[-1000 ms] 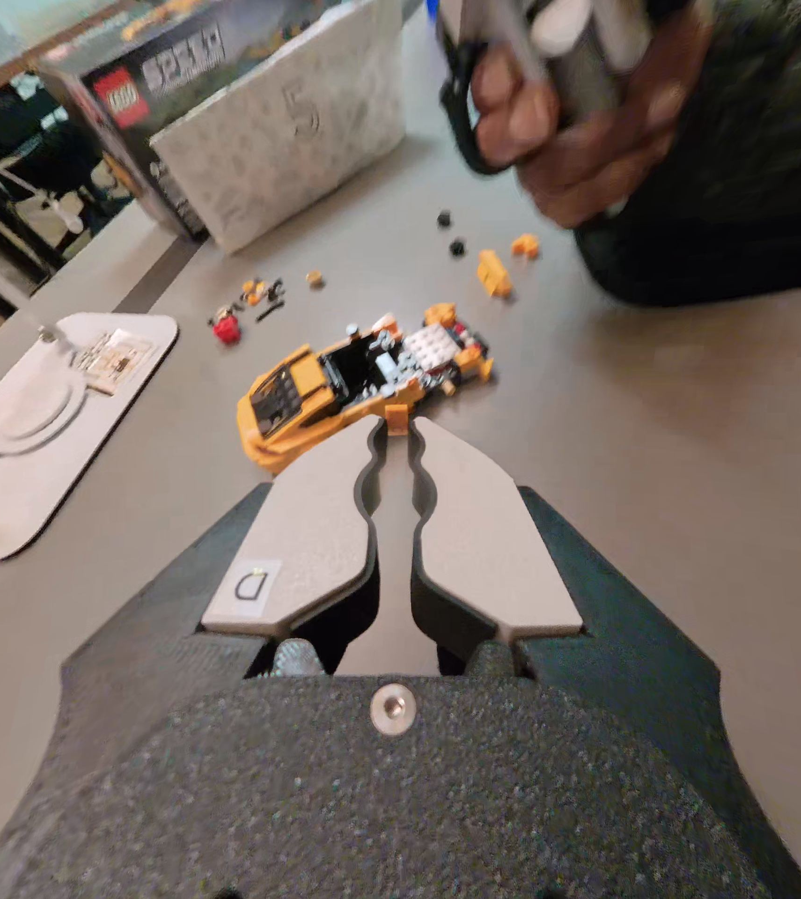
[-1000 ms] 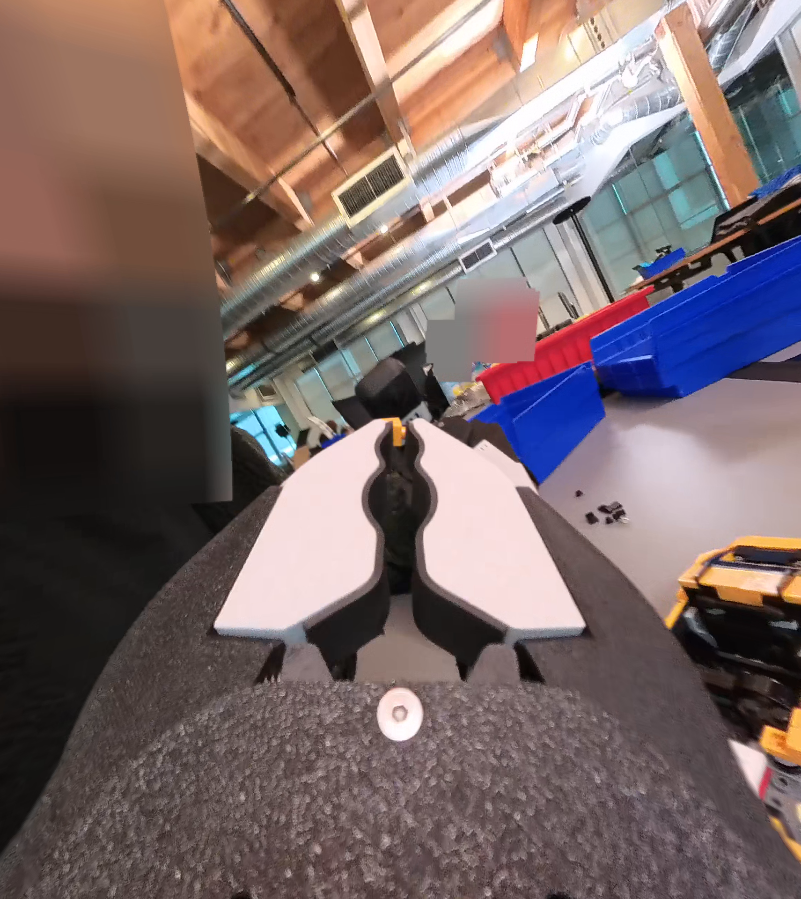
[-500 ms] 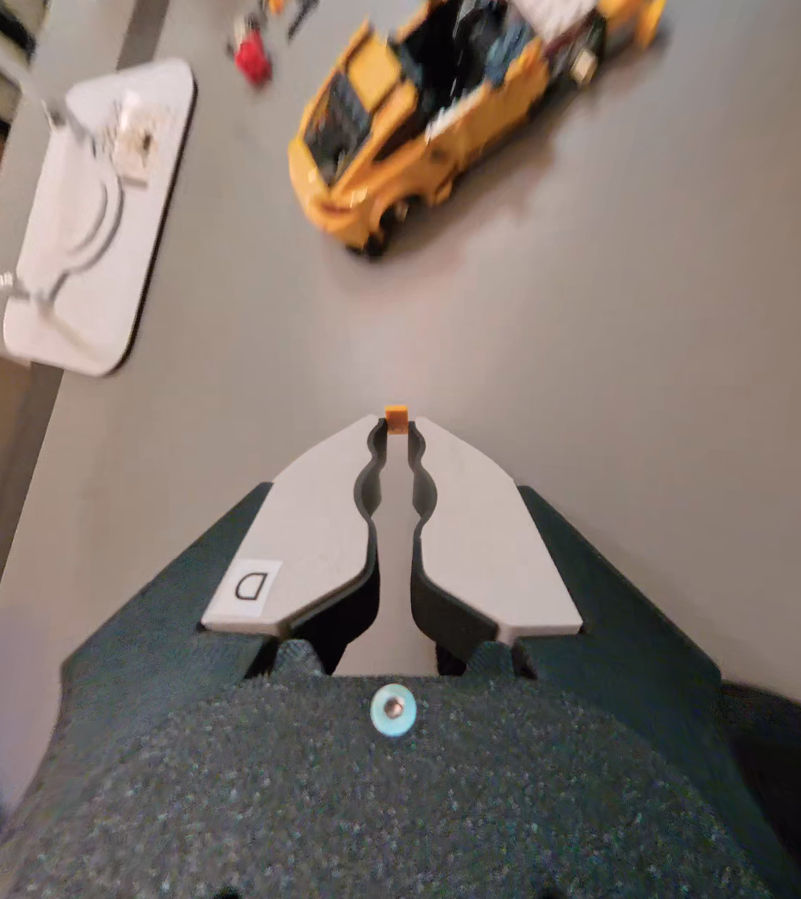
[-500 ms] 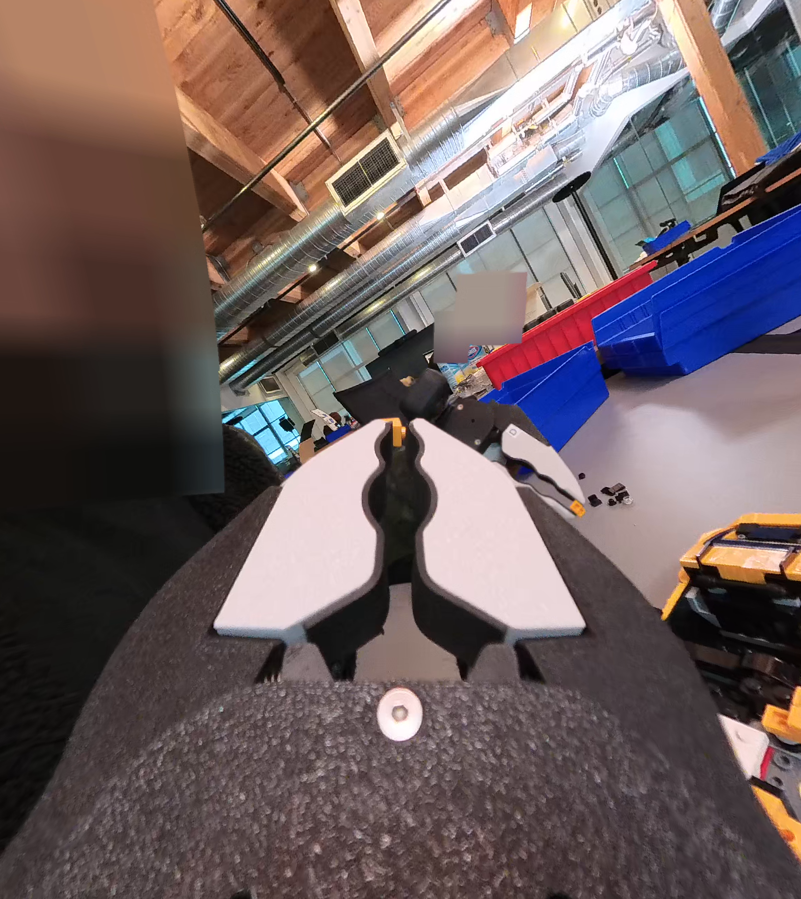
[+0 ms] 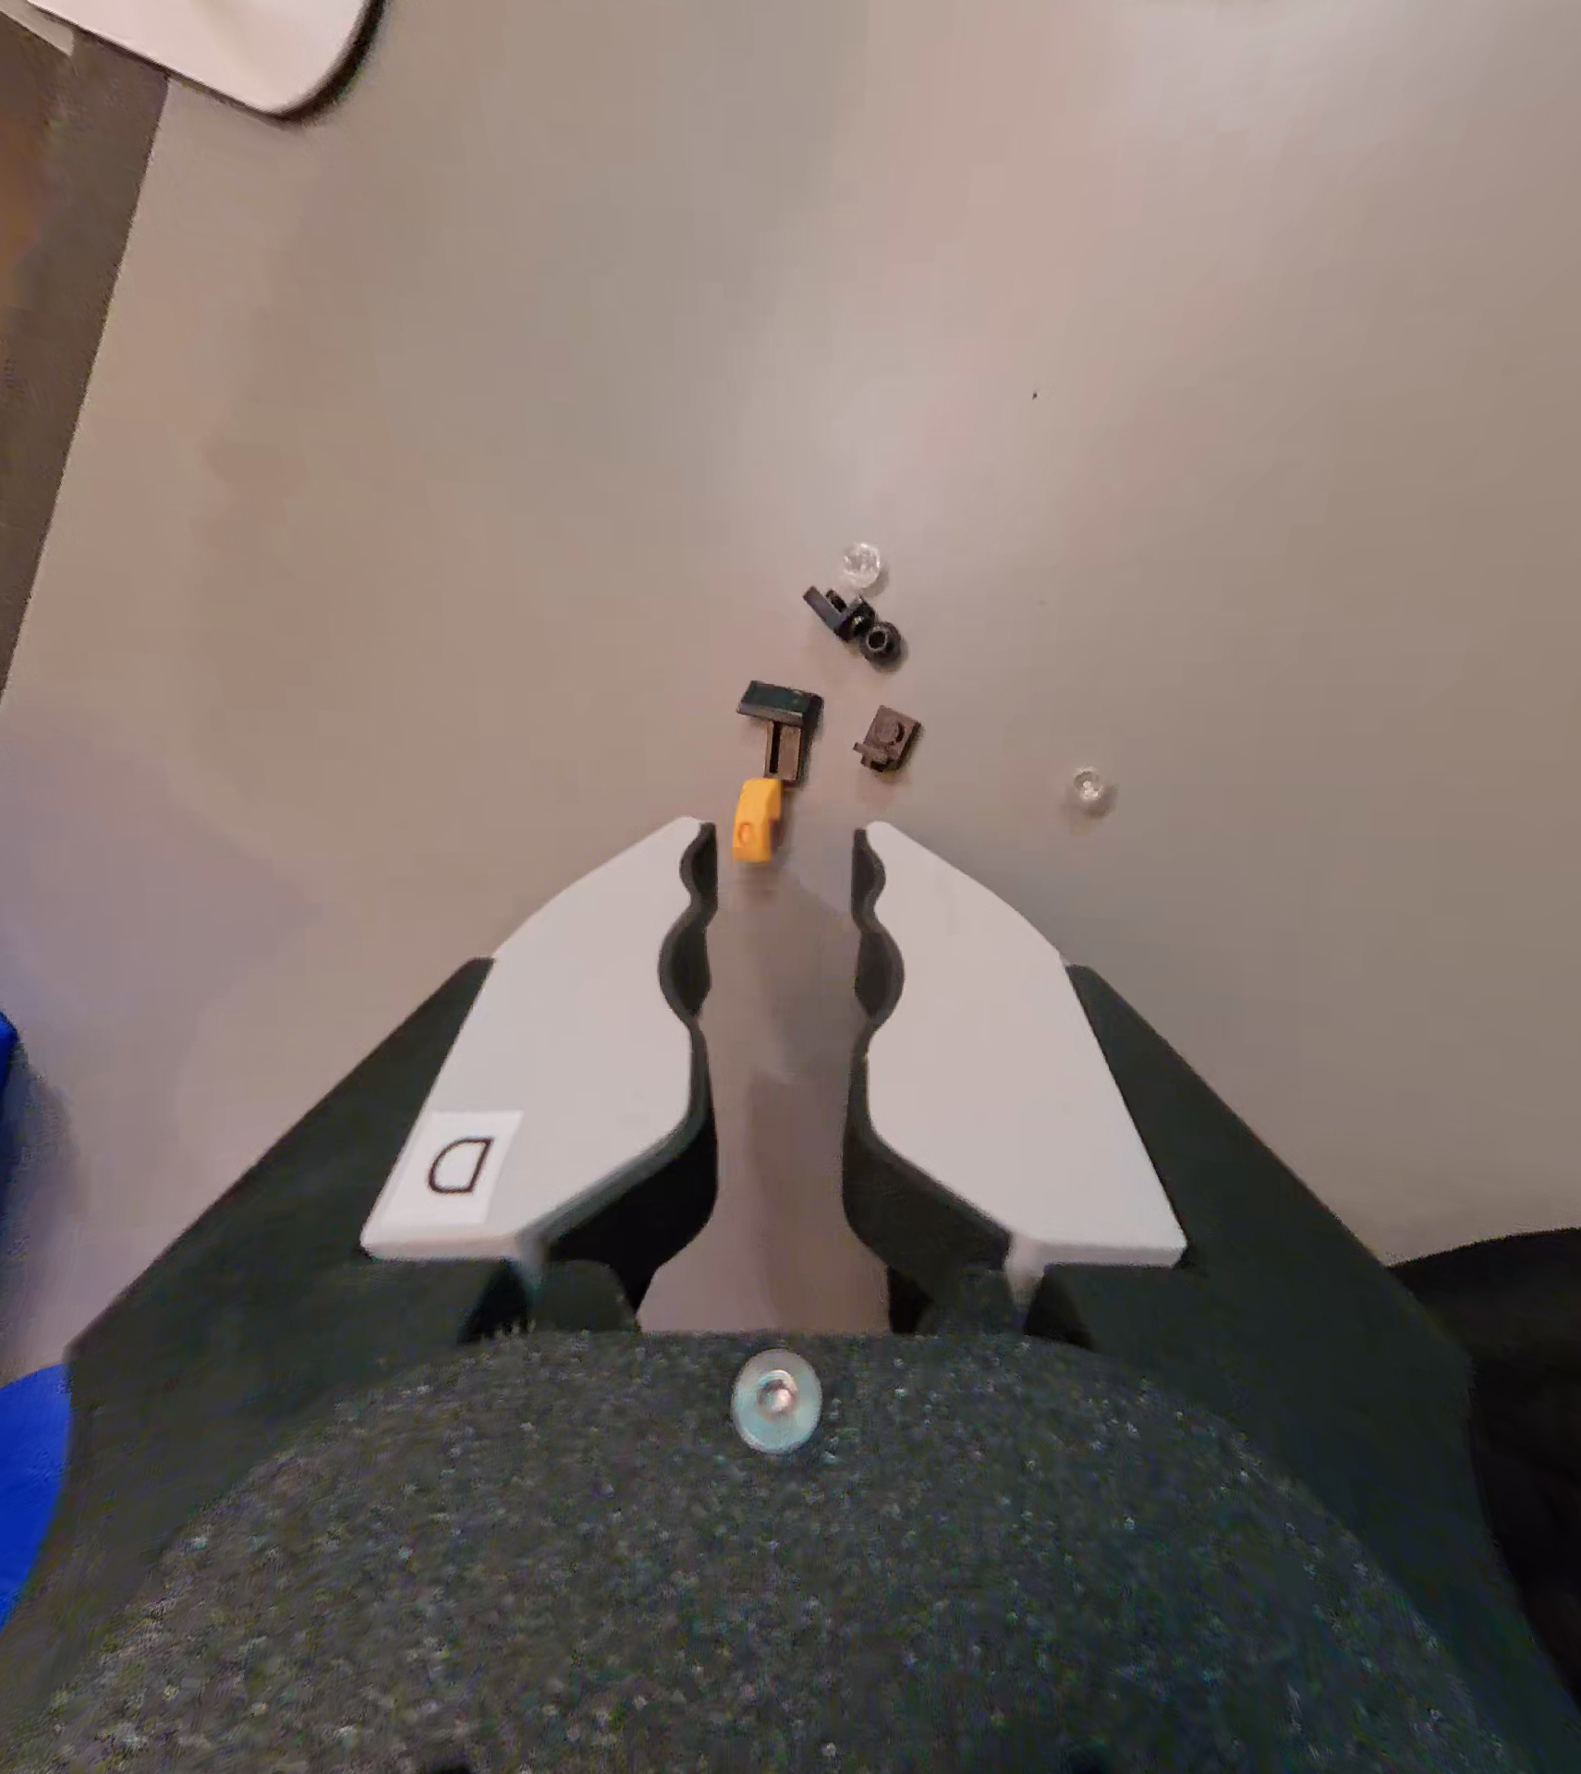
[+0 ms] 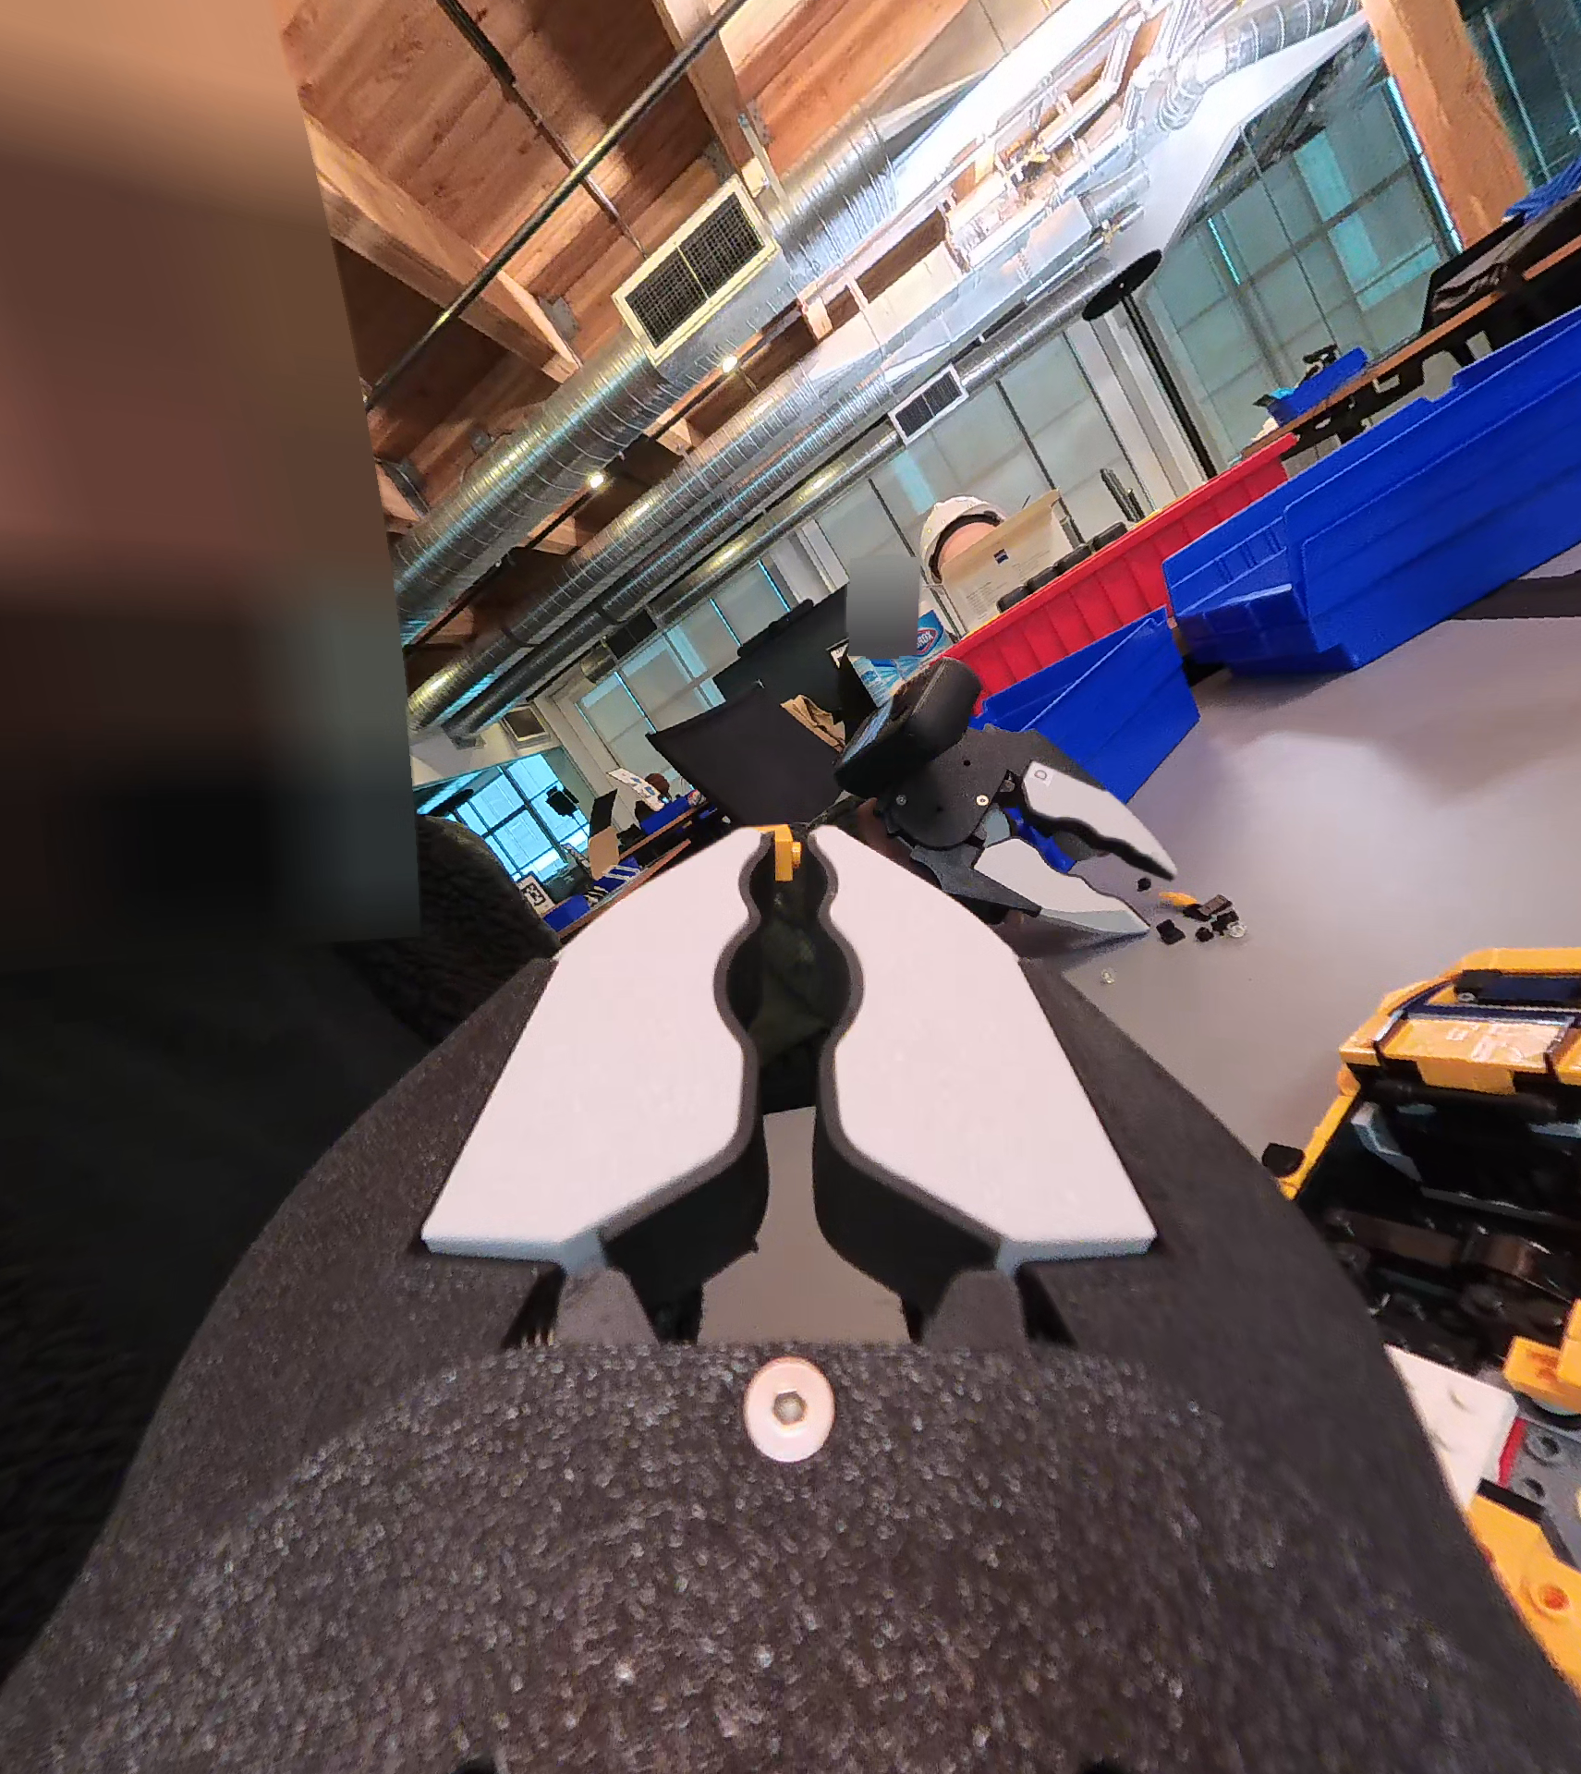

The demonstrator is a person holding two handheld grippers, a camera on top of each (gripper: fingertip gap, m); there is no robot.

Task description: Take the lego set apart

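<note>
Since half a second ago the left hand-held gripper (image 5: 781,837) has swung away from the car to a patch of worktop (image 5: 1151,384) strewn with loose parts, and its jaws have parted: the orange piece (image 5: 755,819) they pinched now lies free just off the tips, closer to the left finger than the right, its long axis running roughly along the fingers. The gap is moderate, nothing between the pads. Just beyond the orange piece lie a black bracket (image 5: 778,726), a dark stud plate (image 5: 887,739), a small black cluster (image 5: 853,614) and two clear round studs (image 5: 1090,789), each apart from the others. The right hand-held gripper (image 6: 783,850) is tilted up toward the ceiling, jaws nearly together and clamped on a small yellow part (image 6: 783,854) at the very tips. From there the left one shows farther off, low over the pile. The car (image 6: 1497,1152), partly stripped with its black innards open, sits on the worktop just right of the right hand-held gripper, more removed bits near its end. My reading: the left has finished its drop and is free, but it is well apart from the car, while the right is nearer yet occupied, so the right's part likely needs setting down before the next pull.
</note>
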